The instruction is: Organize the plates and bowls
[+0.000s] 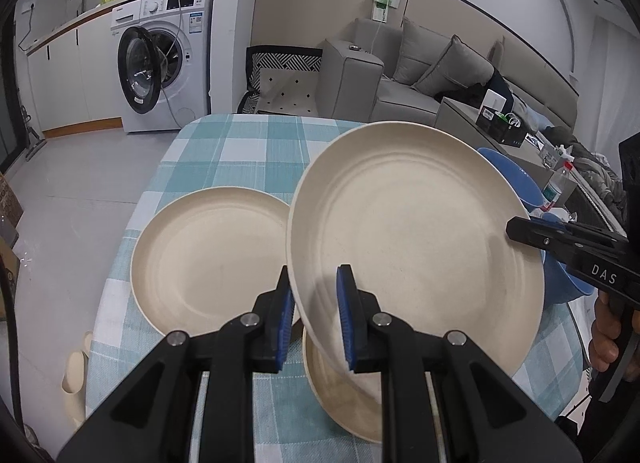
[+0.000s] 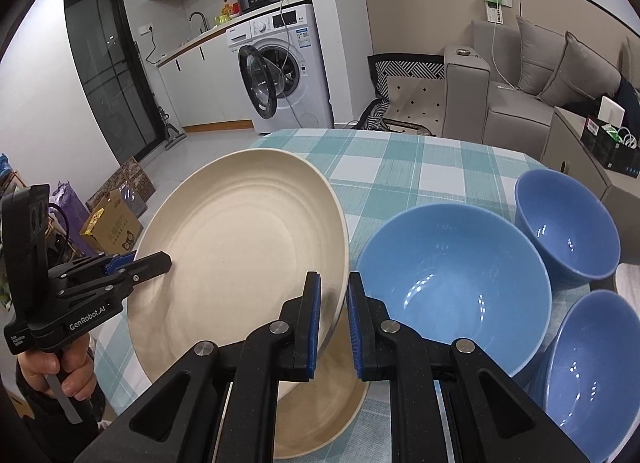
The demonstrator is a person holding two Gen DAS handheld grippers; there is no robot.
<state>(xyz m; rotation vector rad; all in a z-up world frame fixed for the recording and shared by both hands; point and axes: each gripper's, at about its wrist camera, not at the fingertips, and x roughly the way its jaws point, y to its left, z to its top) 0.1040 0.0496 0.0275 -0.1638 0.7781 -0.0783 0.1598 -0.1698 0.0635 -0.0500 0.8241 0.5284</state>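
A cream plate (image 1: 416,239) is held tilted above the checked table, gripped on two sides. My left gripper (image 1: 316,319) is shut on its near-left rim. My right gripper (image 2: 334,327) is shut on its opposite rim; it also shows in the left wrist view (image 1: 524,233). The same plate shows in the right wrist view (image 2: 240,263). A second cream plate (image 1: 204,263) lies flat to the left. A third cream plate (image 1: 344,395) lies under the held one. Three blue bowls stand to the right: a large one (image 2: 456,283) and two smaller ones (image 2: 568,231) (image 2: 592,375).
The table (image 1: 224,151) has a blue-white checked cloth and its edges fall off left and far. A grey sofa (image 1: 404,75) and a side table with boxes stand beyond on the right. A washing machine (image 1: 164,63) with an open door stands at the back left.
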